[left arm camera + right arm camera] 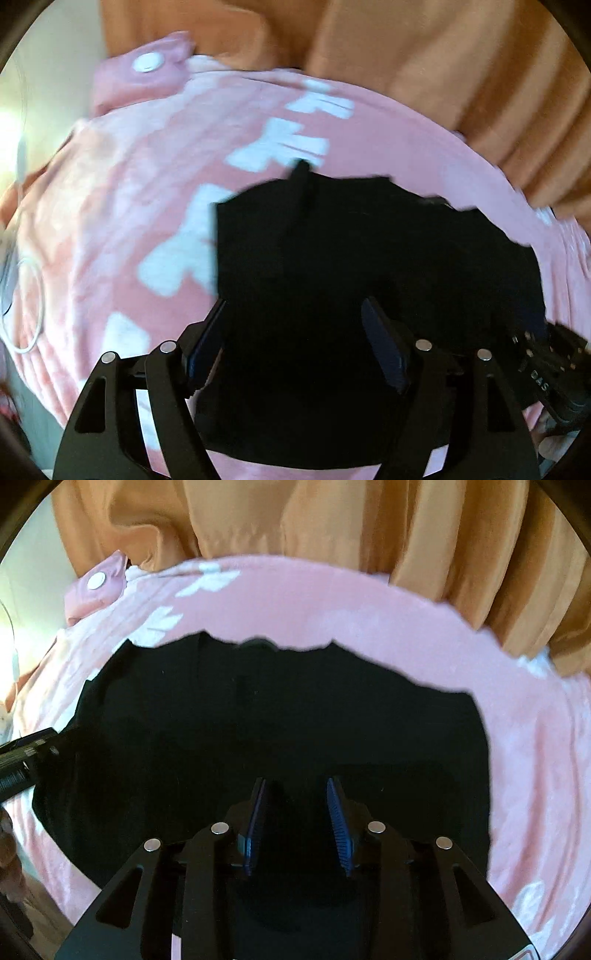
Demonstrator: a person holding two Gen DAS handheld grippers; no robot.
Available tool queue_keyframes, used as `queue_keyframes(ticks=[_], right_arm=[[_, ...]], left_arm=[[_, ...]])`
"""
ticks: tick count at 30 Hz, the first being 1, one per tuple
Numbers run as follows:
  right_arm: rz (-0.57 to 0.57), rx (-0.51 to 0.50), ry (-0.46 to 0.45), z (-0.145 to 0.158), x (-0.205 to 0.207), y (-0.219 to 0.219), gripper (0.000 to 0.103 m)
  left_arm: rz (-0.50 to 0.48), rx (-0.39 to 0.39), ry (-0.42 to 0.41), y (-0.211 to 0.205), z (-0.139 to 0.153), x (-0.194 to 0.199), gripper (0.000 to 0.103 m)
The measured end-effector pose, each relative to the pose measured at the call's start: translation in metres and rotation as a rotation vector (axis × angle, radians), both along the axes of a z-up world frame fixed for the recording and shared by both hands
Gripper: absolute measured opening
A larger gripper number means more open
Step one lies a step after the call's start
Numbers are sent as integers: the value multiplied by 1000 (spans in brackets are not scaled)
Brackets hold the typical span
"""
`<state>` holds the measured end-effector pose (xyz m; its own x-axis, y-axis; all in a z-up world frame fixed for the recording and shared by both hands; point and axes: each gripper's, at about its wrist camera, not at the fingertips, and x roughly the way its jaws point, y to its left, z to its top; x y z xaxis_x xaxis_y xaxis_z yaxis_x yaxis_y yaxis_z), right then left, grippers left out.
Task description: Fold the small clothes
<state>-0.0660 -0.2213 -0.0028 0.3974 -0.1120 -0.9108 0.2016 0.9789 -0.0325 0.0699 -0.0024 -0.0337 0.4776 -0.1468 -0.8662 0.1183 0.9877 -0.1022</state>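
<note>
— One black garment (280,720), matte and soft, lies spread on the pink blanket (369,602). In the right wrist view its far edge is jagged and wavy, its right edge nearly straight.

— And from the left wrist?

— There the black garment (388,240) shows a squarer outline, with a narrow dark strip poking up past its top edge. The picture is blurred, so I cannot tell what that strip is.

— The grippers?

— The left gripper (295,314) has its fingers spread wide, low over the dark cloth, nothing between them. The right gripper (297,794) is parted too, its ribbed blue pads (338,823) apart above the cloth; whether they touch it I cannot tell.

— What surrounds it?

— The blanket looks fleecy, pink with white patches (177,254) in the left view. At its far left corner is a pink pillow (96,587) with a white round button (96,580). Behind hangs an orange curtain (369,524) in deep vertical folds, its hem meeting the blanket. The other gripper's black body (22,764) intrudes at the left edge of the right view, just beside the garment.
</note>
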Motion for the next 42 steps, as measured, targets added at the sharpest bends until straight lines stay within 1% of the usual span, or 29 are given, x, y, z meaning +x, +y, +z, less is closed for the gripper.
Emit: queue_keyframes(ticks=[2,3,4,5,6,7,8,9,10,11,12,13,14,15,17,18,21,23,25,27,30,31,33,34,35,36,37,39,42], right_arm=[[-11,27,19,-6,2,-2,34],[-10,27,22,-7,3,0,36],[-8,22,25,-7,4,1,37],[-7,20,25,-7,5,2,38],[-5,20,26,-7,5,3,41],[-4,23,29,-7,5,3,43],[-5,23,31,-8,5,4,44],[-4,20,32,-9,6,5,45],[0,12,34,-9,6,6,46],[2,8,38,-9,7,8,46],[0,8,38,-9,7,9,48],[-1,12,38,-9,7,9,49],[-2,15,38,-10,7,9,50],[-2,17,38,-10,6,9,50],[-8,39,36,-8,5,6,50],[-12,55,34,-7,5,3,50],[-42,114,17,3,4,-11,50],[-78,120,-19,17,1,-28,50],[-118,113,-46,29,-2,-47,51],[-176,90,-59,38,-6,-70,53],[-293,70,-67,47,-18,-117,54],[-336,75,-76,50,-25,-134,54],[-378,108,-90,56,-36,-156,55],[-381,130,-96,58,-42,-161,55],[-374,154,-103,60,-46,-165,55],[-352,177,-105,61,-52,-166,56],[-328,196,-104,62,-55,-164,58],[-278,243,-92,61,-59,-155,59],[-181,367,-52,51,-60,-130,61]], left_arm=[[79,14,-21,22,-2,2,85],[107,4,-16,29,-4,3,86],[146,-29,12,43,-11,9,87],[172,-84,65,55,-23,14,87],[179,-152,128,63,-36,19,87],[183,-192,157,68,-43,20,90],[166,-197,88,68,-37,17,87],[150,-185,82,65,-37,17,82],[116,-163,91,61,-37,18,70],[106,-156,81,60,-36,18,48],[84,-227,86,62,-35,18,32],[68,-334,125,64,-36,21,8],[86,-384,136,67,-33,22,7],[90,-404,114,66,-25,21,7],[48,-422,64,52,-3,19,6],[21,-436,40,45,7,16,6],[-108,-480,-48,2,51,0,6],[-211,-502,-85,-39,75,-15,6],[-325,-513,-89,-91,89,-30,6],[-388,-508,-67,-126,87,-41,7],[-457,-453,-5,-178,58,-55,9],[-471,-463,32,-185,47,-58,9],[-449,-466,66,-180,39,-63,12],[-462,-464,55,-173,43,-67,22],[-469,-453,30,-163,48,-71,42],[-463,-432,-6,-150,54,-75,53],[-436,-390,-56,-135,60,-80,64],[-406,-341,-103,-114,64,-82,64],[-317,-310,-131,-91,56,-77,64]])
